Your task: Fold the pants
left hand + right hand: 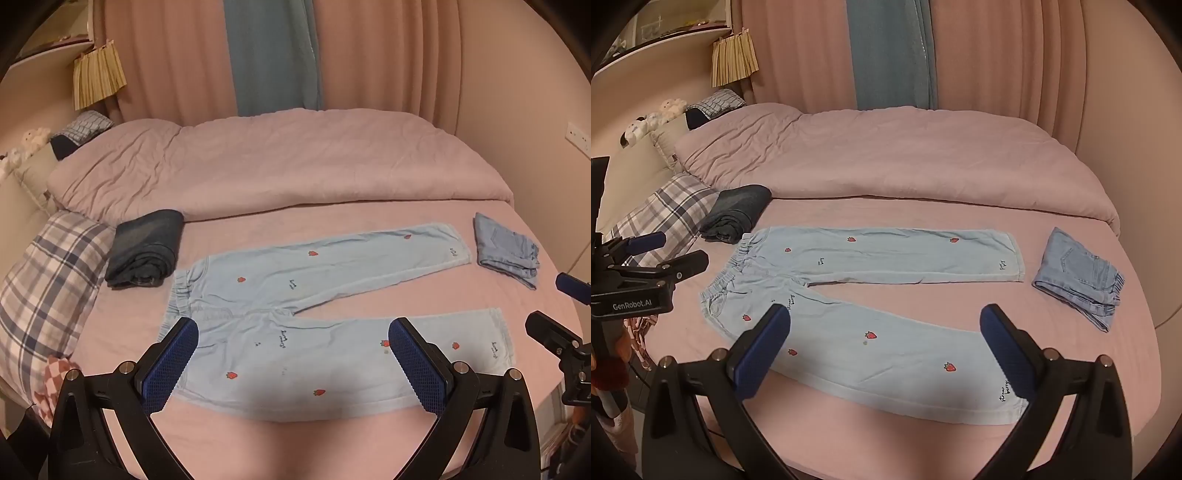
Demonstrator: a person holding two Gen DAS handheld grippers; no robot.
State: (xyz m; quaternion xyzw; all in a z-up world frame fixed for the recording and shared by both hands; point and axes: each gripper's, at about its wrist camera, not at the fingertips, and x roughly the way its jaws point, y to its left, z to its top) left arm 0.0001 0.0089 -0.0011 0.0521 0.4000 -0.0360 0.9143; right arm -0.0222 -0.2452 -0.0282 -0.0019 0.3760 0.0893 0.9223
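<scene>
Left wrist view shows the light blue pants [317, 332] with strawberry prints spread flat on the pink bed [295, 443], waistband to the left, the two legs splayed apart to the right. The left gripper [293, 363] hovers above the near leg, fingers wide apart and holding nothing. The right gripper [884, 350] hangs likewise spread and empty. Folded dark jeans [146, 247] sit by the waistband; folded light denim [1078, 277] lies beyond the cuffs.

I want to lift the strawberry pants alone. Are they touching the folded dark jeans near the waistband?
Apart. In the left wrist view, a strip of pink sheet shows between the dark jeans and the strawberry pants waistband.
</scene>
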